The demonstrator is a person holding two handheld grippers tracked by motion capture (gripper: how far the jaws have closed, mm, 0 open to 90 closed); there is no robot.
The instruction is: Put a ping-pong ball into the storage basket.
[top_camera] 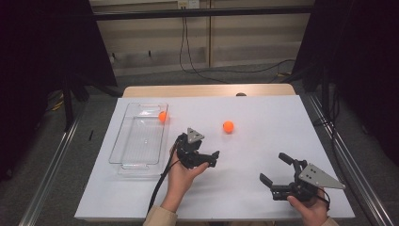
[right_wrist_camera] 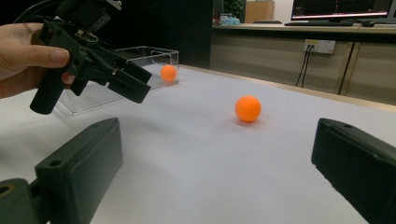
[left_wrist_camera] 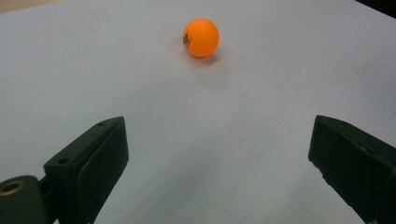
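Likely light, smooth, rollable (a hollow-looking shell): the ball [left_wrist_camera: 201, 37], mid-desk; both tongs released, take its equator.

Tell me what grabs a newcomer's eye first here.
The orange ball loose on the white table, just ahead of the open left claw. Next, a second ball inside the clear tray at the left.

the left gripper [top_camera: 210, 157] is in the middle of the high view, held up by the left hand [top_camera: 181, 176], jaws wide apart. the right gripper [top_camera: 274, 168] is at the lower right, jaws wide apart too.
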